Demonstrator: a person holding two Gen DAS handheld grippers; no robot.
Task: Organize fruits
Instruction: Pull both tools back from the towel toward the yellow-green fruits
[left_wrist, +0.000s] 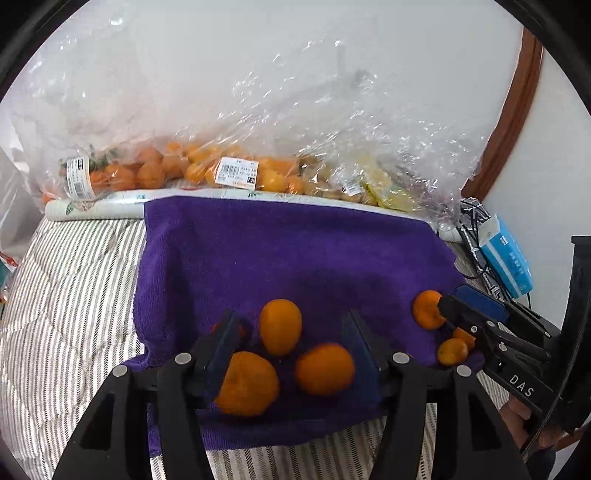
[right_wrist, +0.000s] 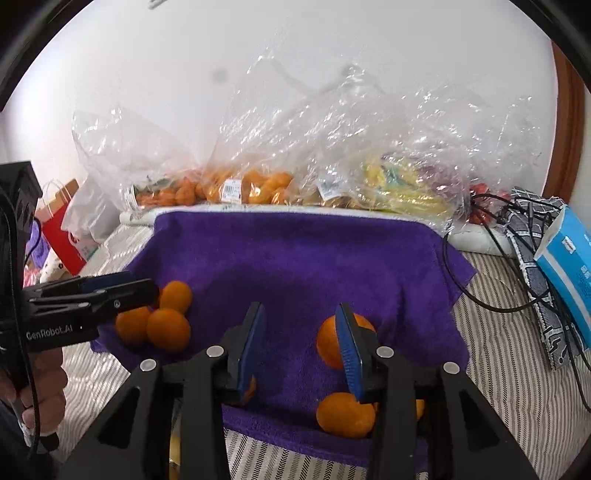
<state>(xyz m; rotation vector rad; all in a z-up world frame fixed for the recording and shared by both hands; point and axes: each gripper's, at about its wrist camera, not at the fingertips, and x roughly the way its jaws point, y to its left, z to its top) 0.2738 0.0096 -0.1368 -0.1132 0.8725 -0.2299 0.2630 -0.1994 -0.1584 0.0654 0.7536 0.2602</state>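
Observation:
A purple towel (left_wrist: 295, 251) lies on striped bedding, with loose tangerines near its front edge. In the left wrist view my left gripper (left_wrist: 293, 343) is open over three tangerines: one (left_wrist: 280, 326) ahead, one (left_wrist: 324, 368) by the right finger, one (left_wrist: 246, 383) against the left finger. Neither pad presses on any of them. My right gripper (right_wrist: 301, 339) is open over bare towel. A tangerine (right_wrist: 328, 343) shows partly behind its right finger, and another (right_wrist: 345, 413) lies below. From the left wrist view the right gripper (left_wrist: 448, 308) points at a tangerine (left_wrist: 426, 309).
Clear plastic bags (left_wrist: 258, 110) holding packed tangerines (left_wrist: 236, 171) and yellow fruit (right_wrist: 399, 184) stand behind the towel along a white wall. A white roll (left_wrist: 96, 208) lies in front of them. A blue tissue box (right_wrist: 569, 254), black cables (right_wrist: 480, 295) and a red paper bag (right_wrist: 62, 229) flank the towel.

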